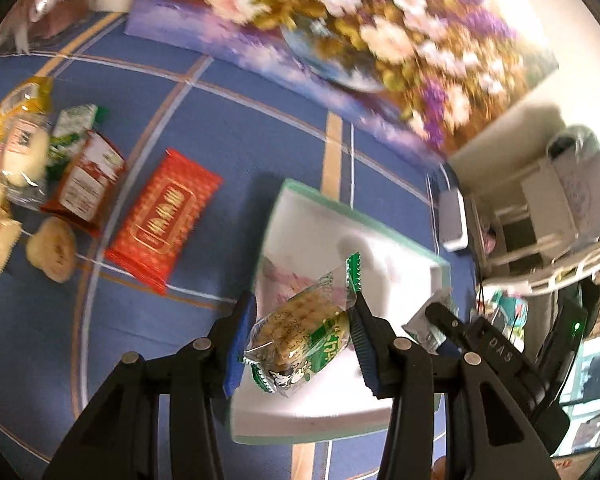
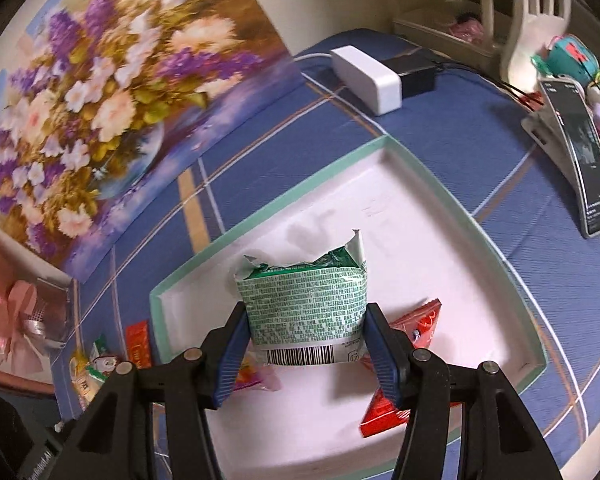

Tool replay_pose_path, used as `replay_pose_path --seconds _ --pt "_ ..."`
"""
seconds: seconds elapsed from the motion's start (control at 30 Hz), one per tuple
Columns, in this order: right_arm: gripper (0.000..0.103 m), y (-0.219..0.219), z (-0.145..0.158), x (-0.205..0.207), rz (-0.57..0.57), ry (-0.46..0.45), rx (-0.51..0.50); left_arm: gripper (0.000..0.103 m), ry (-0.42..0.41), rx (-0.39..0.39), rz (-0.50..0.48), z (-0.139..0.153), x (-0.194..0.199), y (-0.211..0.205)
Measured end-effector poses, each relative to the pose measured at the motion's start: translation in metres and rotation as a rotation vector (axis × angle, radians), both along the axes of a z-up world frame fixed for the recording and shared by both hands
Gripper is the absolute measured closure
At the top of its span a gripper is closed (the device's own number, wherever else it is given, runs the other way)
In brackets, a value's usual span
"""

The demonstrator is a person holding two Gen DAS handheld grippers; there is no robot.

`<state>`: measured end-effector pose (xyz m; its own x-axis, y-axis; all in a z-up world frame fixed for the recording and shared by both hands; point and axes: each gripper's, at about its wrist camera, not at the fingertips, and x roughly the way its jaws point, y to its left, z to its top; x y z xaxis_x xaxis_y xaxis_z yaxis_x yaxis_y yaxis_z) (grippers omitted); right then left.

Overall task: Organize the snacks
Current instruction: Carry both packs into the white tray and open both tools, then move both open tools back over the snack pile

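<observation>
- A clear-and-green cracker packet [image 1: 300, 340] is being clamped by the left gripper [image 1: 298, 344] above the shallow white, green-rimmed tray [image 1: 364, 216].
- A green printed snack bag [image 2: 306, 312] is being squeezed by the right gripper [image 2: 306, 356] over the tray.

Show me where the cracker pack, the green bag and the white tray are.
cracker pack [image 1: 300, 334], left wrist view, on its clear middle.
green bag [image 2: 306, 304], right wrist view, on its printed front.
white tray [image 2: 440, 216], right wrist view, on its bare floor.
</observation>
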<state>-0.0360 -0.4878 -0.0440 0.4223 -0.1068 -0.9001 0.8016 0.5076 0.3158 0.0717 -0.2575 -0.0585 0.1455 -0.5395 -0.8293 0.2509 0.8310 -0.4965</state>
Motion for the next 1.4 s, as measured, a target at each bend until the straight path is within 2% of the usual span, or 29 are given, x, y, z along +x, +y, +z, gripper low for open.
replay_pose_path --seconds 0.27,0.37,0.4,0.43,0.73,0.83,0.9,1.03,1.13,1.27,1.37,1.4 --pt "0.042 -0.006 -0.007 -0.001 0.008 0.025 0.023 0.055 0.045 0.070 -0.080 -0.019 -0.015 -0.028" --pt "0.041 -0.005 -0.008 -0.001 0.010 0.036 0.033 0.049 0.062 0.082 -0.101 -0.022 -0.019 -0.033" --pt "0.040 -0.005 -0.007 0.000 0.012 0.036 0.033 0.041 0.062 0.097 -0.107 -0.022 -0.021 -0.035" --pt "0.040 -0.004 -0.007 0.000 0.015 0.035 0.034 0.040 0.056 0.104 -0.111 -0.021 -0.022 -0.036" --pt "0.040 0.003 0.001 0.006 0.039 0.024 0.012 0.039 -0.002 0.111 -0.122 -0.002 -0.023 -0.034" --pt "0.039 0.006 0.000 0.010 0.053 0.033 0.009 0.031 -0.022 0.134 -0.091 0.001 -0.018 -0.026" --pt "0.028 0.010 -0.002 0.013 0.062 0.047 0.006 0.029 -0.036 0.172 -0.053 0.000 -0.013 -0.016" --pt "0.026 0.019 -0.004 0.020 0.099 0.080 -0.024 0.018 -0.091 0.286 0.055 -0.005 0.006 0.012" --pt "0.026 0.027 -0.006 0.026 0.129 0.102 -0.040 0.016 -0.110 0.355 0.126 -0.008 0.020 0.034" --pt "0.011 0.042 -0.006 0.034 0.160 0.122 -0.056 0.011 -0.130 0.407 0.208 -0.005 0.037 0.066" --pt "0.010 0.056 -0.002 0.041 0.185 0.123 -0.073 0.010 -0.156 0.440 0.260 0.001 0.045 0.089" --pt "0.005 0.062 0.000 0.044 0.197 0.121 -0.079 0.010 -0.166 0.451 0.280 0.004 0.048 0.098"
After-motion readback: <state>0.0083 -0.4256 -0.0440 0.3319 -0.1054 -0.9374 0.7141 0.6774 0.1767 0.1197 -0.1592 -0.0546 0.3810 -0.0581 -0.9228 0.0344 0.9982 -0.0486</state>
